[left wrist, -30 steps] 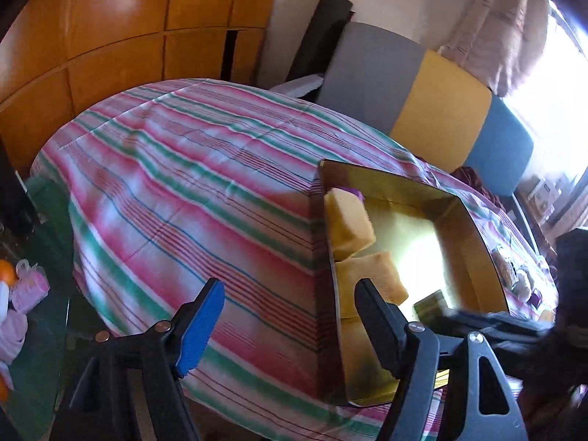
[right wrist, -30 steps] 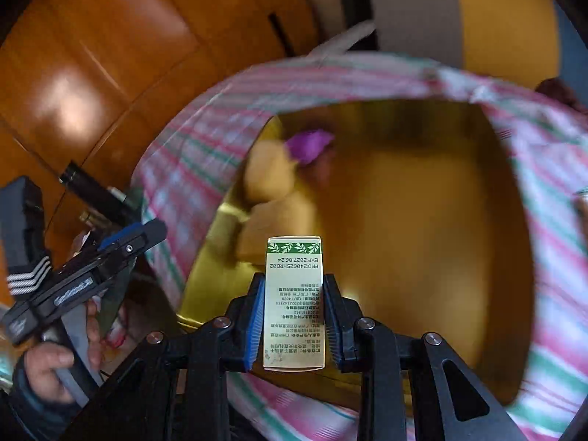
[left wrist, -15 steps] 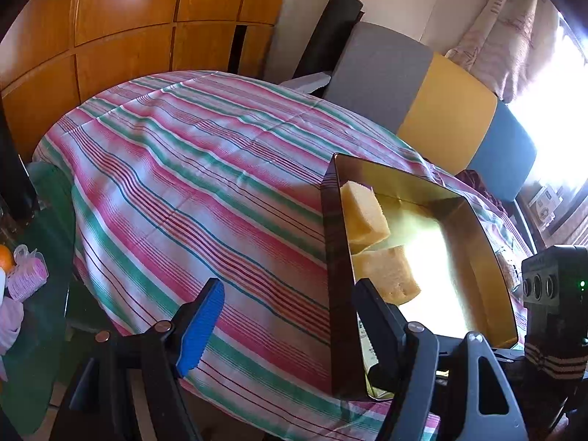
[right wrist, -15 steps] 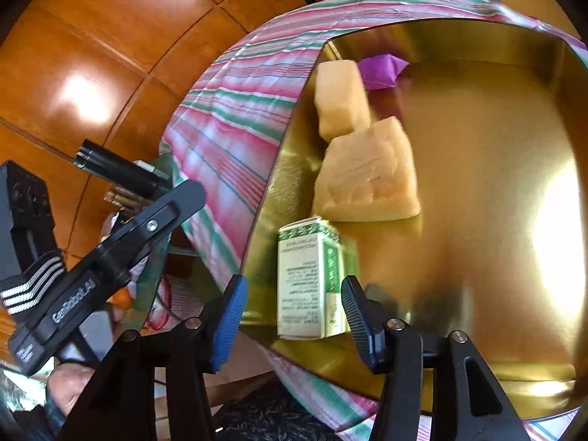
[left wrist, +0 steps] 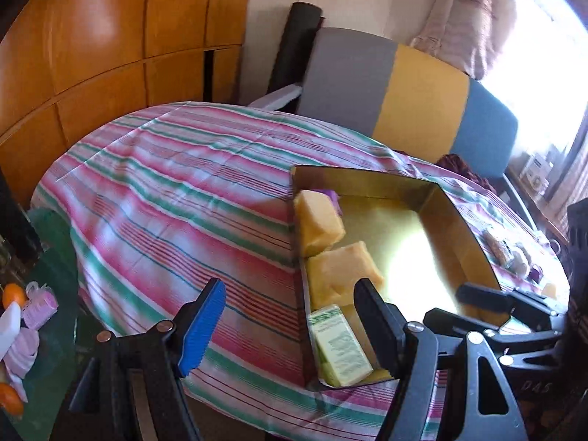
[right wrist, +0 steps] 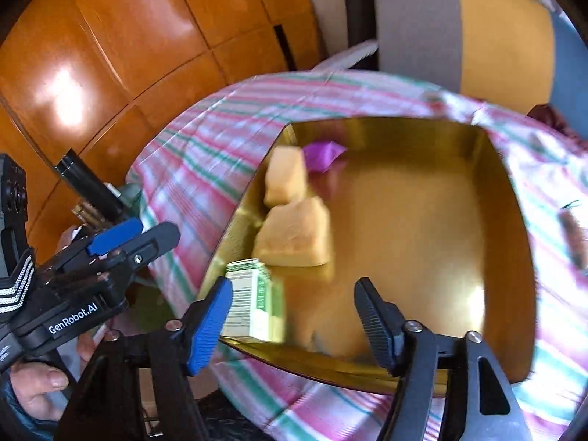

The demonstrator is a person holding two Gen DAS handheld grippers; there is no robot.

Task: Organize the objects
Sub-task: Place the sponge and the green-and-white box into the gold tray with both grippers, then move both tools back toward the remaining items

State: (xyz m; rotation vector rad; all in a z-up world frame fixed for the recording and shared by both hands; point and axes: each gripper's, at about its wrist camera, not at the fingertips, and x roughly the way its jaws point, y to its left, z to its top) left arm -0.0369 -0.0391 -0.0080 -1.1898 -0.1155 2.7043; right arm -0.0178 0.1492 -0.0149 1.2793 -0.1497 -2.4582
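A gold tray (left wrist: 474, 242) (right wrist: 514, 220) sits on the striped tablecloth (left wrist: 176, 198). In it lie two yellow sponge blocks (left wrist: 319, 220) (right wrist: 294, 235), a purple wrapper (right wrist: 323, 154) and a green-and-white box (left wrist: 340, 345) (right wrist: 253, 301) at the near left corner. My right gripper (right wrist: 294, 316) is open and empty, just above the tray's near edge, with the box by its left finger. My left gripper (left wrist: 290, 323) is open and empty over the tablecloth at the tray's left wall. The right gripper also shows in the left wrist view (left wrist: 488, 305).
A wooden cabinet wall (left wrist: 92, 55) stands behind the table. A grey, yellow and blue sofa back (left wrist: 404, 99) lies beyond it. Small items (left wrist: 511, 253) lie on the cloth right of the tray. Pink and orange things (left wrist: 22, 316) sit low at the left.
The right gripper opened, left the green-and-white box in the tray's near left corner, and drew back. The left gripper stayed open and shifted slightly.
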